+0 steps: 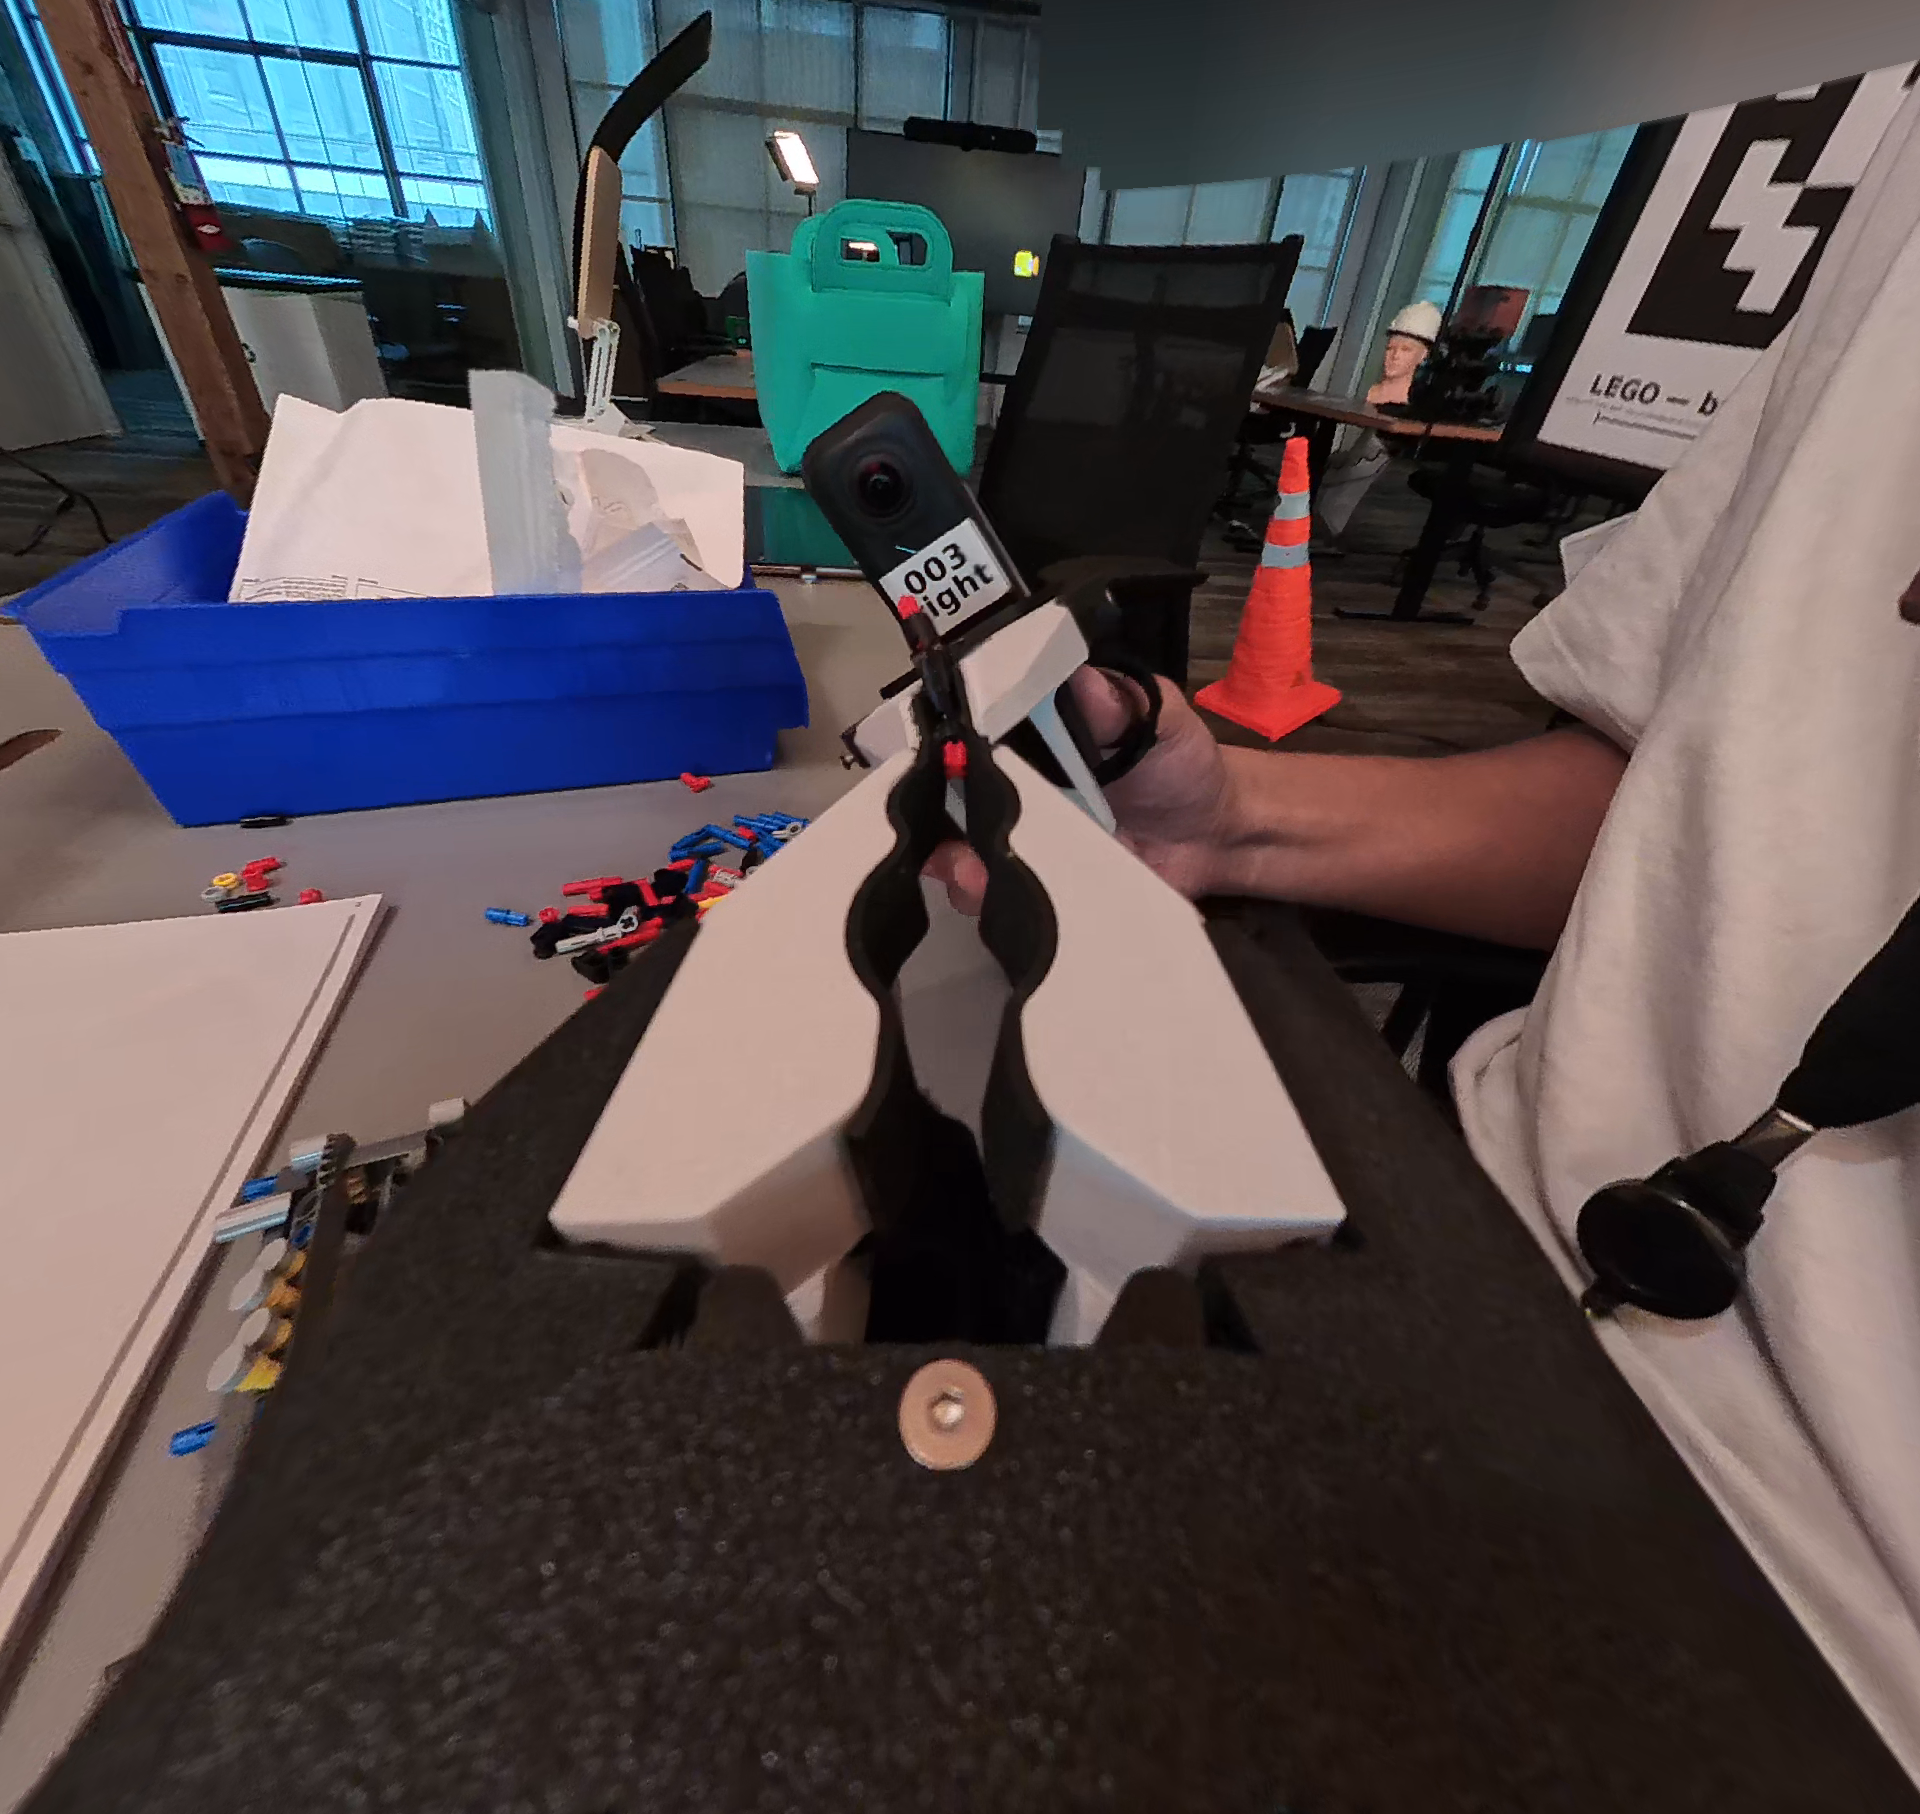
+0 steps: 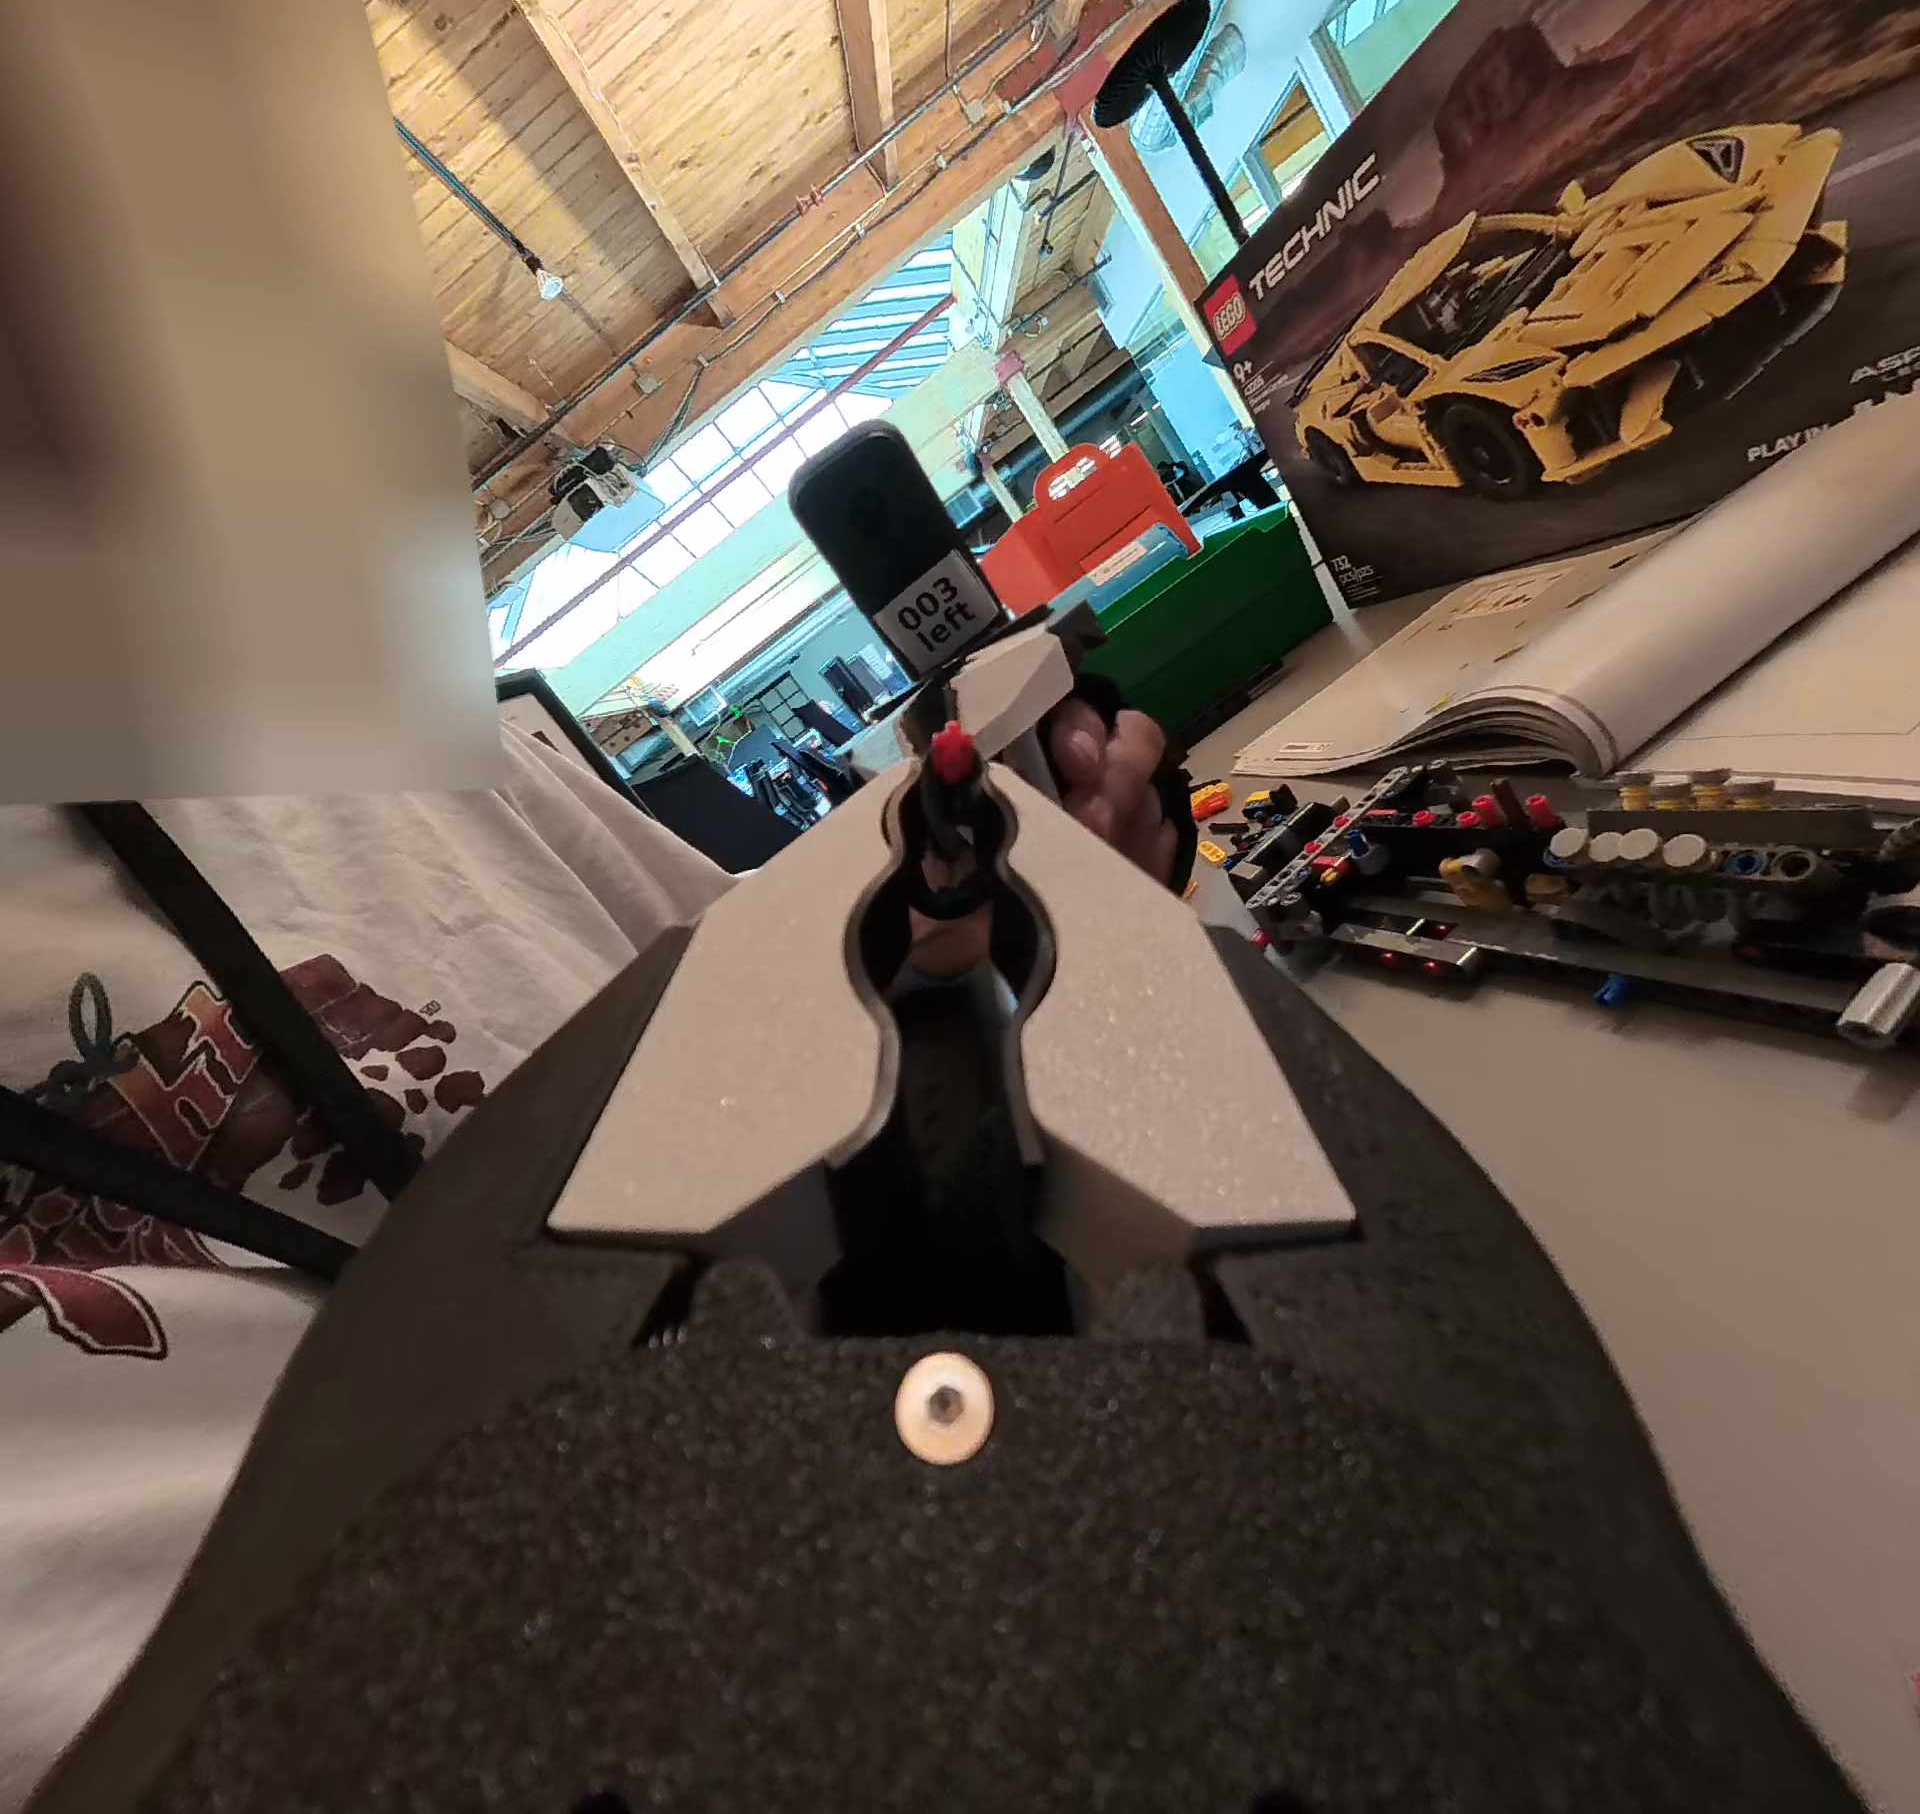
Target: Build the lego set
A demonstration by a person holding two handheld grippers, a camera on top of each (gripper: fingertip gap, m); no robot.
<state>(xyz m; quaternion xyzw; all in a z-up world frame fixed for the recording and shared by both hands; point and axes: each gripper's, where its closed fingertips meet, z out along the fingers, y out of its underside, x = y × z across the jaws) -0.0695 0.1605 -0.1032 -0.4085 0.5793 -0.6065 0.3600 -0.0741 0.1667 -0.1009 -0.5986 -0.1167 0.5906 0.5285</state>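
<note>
My left gripper (image 1: 951,769) and my right gripper (image 2: 948,779) meet tip to tip above the table. Both are shut on a small black lego piece (image 1: 938,694) with a red pin (image 1: 951,754) on it, held between them. The red pin (image 2: 948,751) also shows at the right gripper's tips. In the left wrist view the right gripper (image 1: 932,689) faces me, held by a hand (image 1: 1164,777). In the right wrist view the left gripper (image 2: 940,725) faces me. The partly built chassis (image 2: 1558,881) lies on the table to the right; it also shows in the left wrist view (image 1: 312,1203).
A pile of loose lego pieces (image 1: 644,902) lies on the table. A blue bin (image 1: 416,684) with paper bags stands behind. An open instruction book (image 2: 1558,652) (image 1: 156,1089), the set's box (image 2: 1558,258) and a green bin (image 2: 1216,611) stand nearby. A person's white shirt (image 1: 1714,725) is close by. Less than 4 cm separates the two grippers' tips.
</note>
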